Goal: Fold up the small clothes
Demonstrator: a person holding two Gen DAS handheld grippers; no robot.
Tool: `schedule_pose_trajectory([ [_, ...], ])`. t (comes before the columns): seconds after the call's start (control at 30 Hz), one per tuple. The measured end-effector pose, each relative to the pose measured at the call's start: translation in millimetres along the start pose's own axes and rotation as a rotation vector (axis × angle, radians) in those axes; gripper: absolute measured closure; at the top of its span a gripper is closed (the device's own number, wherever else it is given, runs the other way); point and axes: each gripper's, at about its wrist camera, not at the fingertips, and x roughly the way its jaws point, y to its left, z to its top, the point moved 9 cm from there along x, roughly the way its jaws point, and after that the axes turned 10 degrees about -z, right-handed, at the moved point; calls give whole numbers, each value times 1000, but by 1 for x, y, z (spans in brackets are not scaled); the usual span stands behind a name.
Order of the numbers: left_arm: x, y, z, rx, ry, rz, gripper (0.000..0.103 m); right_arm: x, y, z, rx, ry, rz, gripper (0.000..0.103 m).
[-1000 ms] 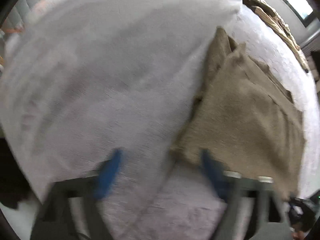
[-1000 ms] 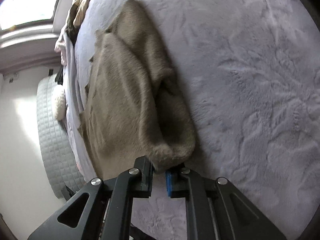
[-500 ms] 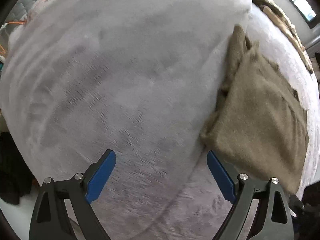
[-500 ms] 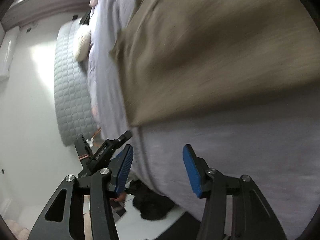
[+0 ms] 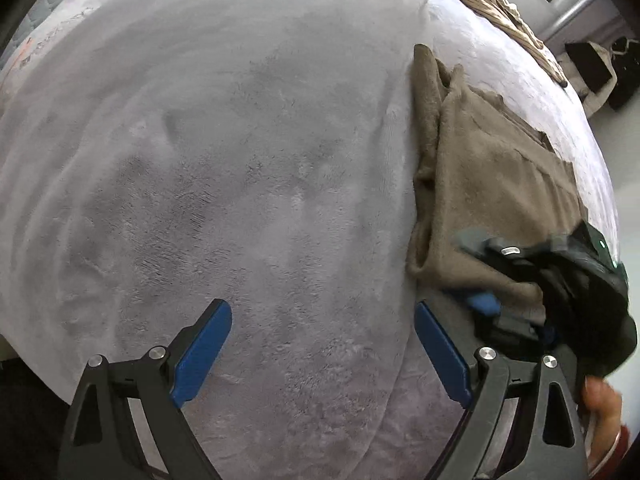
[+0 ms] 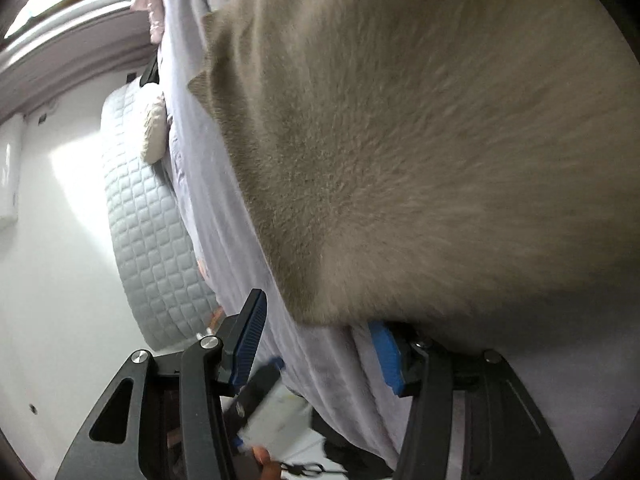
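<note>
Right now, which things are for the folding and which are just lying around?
For the folding:
- brown garment
- left gripper, jaws open
- right gripper, jaws open at the garment's edge

Just lying around:
- striped cloth at the far edge
- pillow
- quilted headboard
- grey blanket underneath

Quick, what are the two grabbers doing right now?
Left gripper: open, holding nothing, over the grey blanket.
Right gripper: open, holding nothing, at the brown garment edge.
</note>
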Motion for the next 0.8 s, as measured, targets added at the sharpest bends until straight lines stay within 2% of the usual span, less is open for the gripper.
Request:
schedule_pose_trajectory([
  [0.03,0,-1,-1,11,-2,11,10,4,1,2,18,0,-2,96],
  [0.13,-3,6,-5,30,10,34,10,7,10,3,-3,-17,-26,95],
  [0.27,7,13,-17,6,65,27,10,10,16,2,-98,-18,-126,95],
  [0.37,3,14,-19,-20,56,15,10,23,9,2,-159,-1,-231,95],
  [0.47,4,15,-19,-32,57,8,10,25,14,-2,-216,11,-278,95],
  [0.53,6,14,-19,-26,67,17,10,23,17,-6,-240,38,-306,91],
  [0.63,11,5,-14,-16,62,13,10,17,13,-20,-303,89,-369,91],
  [0.73,18,-9,-12,-7,71,-3,10,2,4,-30,-338,92,-411,90],
  [0.8,24,-16,-12,-1,81,-5,10,-11,-6,-30,-319,87,-418,83],
])
